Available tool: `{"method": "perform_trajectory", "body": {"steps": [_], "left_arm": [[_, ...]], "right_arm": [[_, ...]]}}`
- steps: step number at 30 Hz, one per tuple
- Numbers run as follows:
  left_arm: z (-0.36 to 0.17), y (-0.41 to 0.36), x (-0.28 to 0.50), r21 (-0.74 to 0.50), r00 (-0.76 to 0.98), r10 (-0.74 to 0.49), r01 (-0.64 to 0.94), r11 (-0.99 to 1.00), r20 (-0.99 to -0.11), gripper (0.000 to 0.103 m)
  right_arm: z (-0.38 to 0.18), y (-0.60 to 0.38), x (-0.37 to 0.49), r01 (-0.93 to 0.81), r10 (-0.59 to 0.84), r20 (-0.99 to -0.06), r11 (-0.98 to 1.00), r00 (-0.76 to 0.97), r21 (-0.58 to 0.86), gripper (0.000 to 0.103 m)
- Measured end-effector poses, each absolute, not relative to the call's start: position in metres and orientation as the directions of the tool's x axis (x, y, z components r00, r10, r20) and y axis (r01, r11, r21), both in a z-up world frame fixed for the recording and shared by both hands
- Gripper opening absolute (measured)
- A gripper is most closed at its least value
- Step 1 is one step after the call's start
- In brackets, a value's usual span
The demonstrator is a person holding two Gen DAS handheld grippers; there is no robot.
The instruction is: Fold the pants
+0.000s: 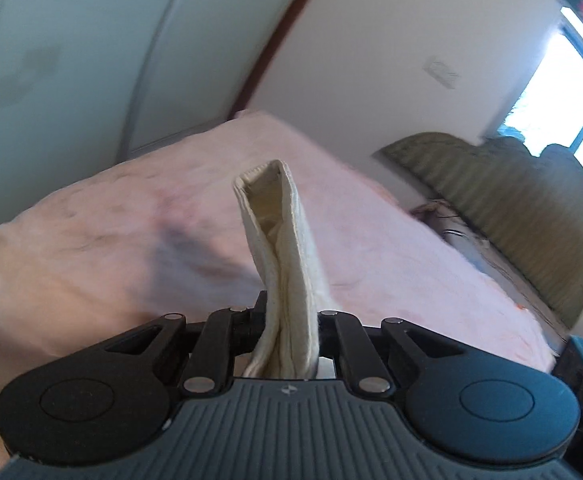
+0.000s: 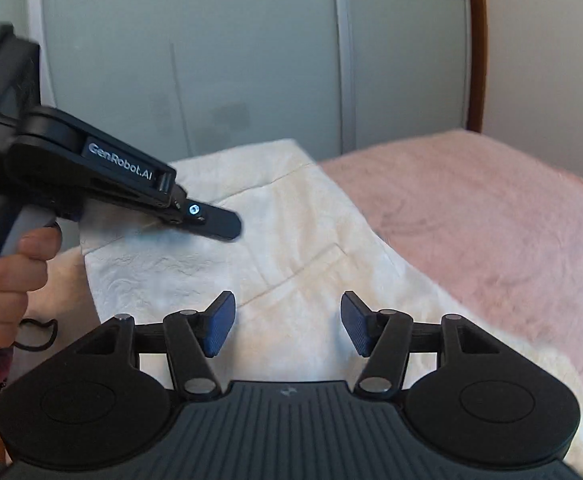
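Clearly the left gripper [image 2: 211, 222], entering from the left of the right wrist view, is clamped on a doubled edge of the pants [image 2: 291, 240], probably so that this edge can be carried over for a fold. Its own view shows that cream fabric standing up through the pinched fingers at lower centre. The pants lie across the centre on the pink bed [image 2: 491, 220]. At lower centre the right gripper [image 2: 287, 324] is spread wide, holding nothing, over the cloth.
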State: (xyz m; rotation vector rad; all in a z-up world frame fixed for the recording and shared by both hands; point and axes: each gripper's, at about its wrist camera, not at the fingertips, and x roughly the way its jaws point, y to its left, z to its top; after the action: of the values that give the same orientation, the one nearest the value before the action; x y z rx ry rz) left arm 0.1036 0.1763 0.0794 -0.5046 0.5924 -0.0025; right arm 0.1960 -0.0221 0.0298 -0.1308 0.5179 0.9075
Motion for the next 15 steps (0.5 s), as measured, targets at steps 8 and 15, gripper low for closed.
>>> {"method": "perform_trajectory", "body": {"steps": [8, 15], "left_arm": [[0.116, 0.062, 0.086, -0.409, 0.843, -0.263, 0.056, 0.911, -0.469, 0.015], [0.112, -0.058, 0.096, -0.342, 0.764, -0.403, 0.252, 0.905, -0.504, 0.02]], "right_arm": [[0.058, -0.119, 0.176, -0.798, 0.773, -0.323, 0.597, 0.546, 0.082, 0.071], [0.06, -0.213, 0.146, -0.731, 0.704, -0.309, 0.681, 0.64, 0.038, 0.071]]}}
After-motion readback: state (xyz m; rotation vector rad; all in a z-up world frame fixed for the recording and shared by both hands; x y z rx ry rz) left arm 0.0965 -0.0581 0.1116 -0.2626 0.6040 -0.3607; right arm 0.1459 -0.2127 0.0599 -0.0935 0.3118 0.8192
